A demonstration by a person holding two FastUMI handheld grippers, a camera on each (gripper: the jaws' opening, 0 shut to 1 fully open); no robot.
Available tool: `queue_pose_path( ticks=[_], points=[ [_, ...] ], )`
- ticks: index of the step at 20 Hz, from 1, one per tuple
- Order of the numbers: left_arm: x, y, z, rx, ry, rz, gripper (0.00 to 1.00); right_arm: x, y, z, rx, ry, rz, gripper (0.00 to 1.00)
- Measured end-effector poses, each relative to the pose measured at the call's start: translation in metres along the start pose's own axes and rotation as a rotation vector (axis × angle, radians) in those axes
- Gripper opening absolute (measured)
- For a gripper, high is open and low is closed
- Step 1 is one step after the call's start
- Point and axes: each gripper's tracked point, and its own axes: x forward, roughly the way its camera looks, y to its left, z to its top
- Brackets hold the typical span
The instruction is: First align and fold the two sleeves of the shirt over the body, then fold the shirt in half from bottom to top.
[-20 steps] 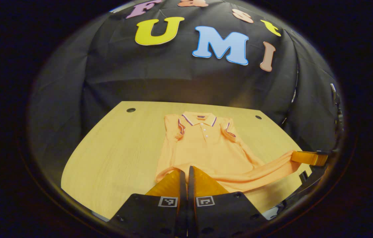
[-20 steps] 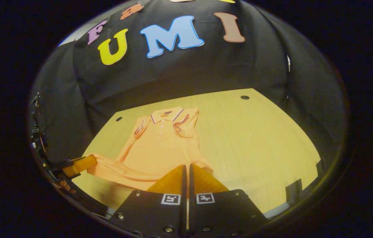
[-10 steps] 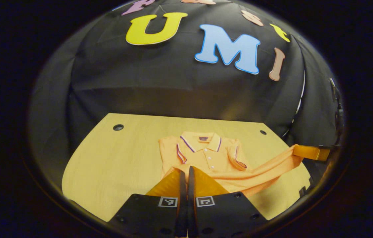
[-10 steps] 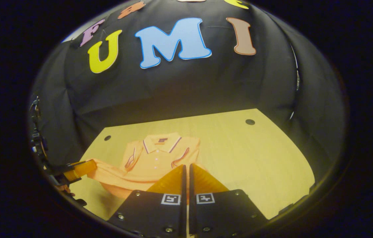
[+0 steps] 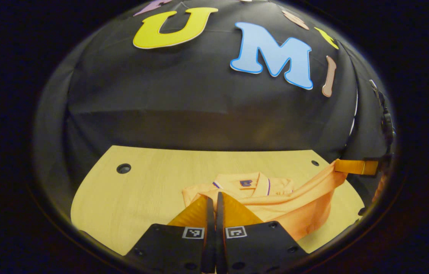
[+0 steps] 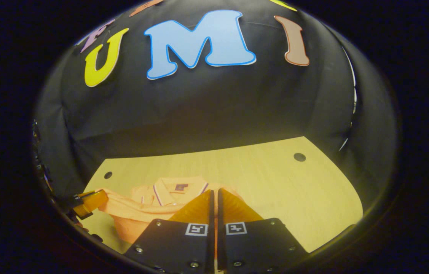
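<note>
On the desk I see the shirt, sleeves apparently folded; both hand-held grippers, left and right, closed on its hem, carry it collarward. Laying down remains.

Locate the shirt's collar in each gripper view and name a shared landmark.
Left gripper view: collar sits low, right of centre, just beyond that claw's own fingertips.
Right gripper view: collar sits low, left of centre.
Shared landmark: the wooden table under the orange shirt.
</note>
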Motion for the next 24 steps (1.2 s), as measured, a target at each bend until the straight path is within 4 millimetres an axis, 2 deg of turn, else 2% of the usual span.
queue_pose_path(
  ticks=[3, 8, 16, 24],
  points=[
    [0.028, 0.008, 0.006, 0.015, -0.041, 0.02, 0.06, 0.03, 0.002, 0.008, -0.012, -0.01, -0.006, 0.03],
    [0.063, 0.01, 0.006, 0.021, -0.077, 0.028, 0.06, 0.069, 0.001, 0.004, -0.05, 0.002, -0.036, 0.03],
    [0.088, 0.02, 0.021, 0.023, -0.168, 0.067, 0.06, 0.107, -0.002, -0.008, -0.061, 0.029, -0.067, 0.03],
    [0.12, 0.037, 0.012, 0.013, -0.19, 0.115, 0.07, 0.151, -0.002, -0.023, -0.105, 0.073, -0.083, 0.03]
  ],
)
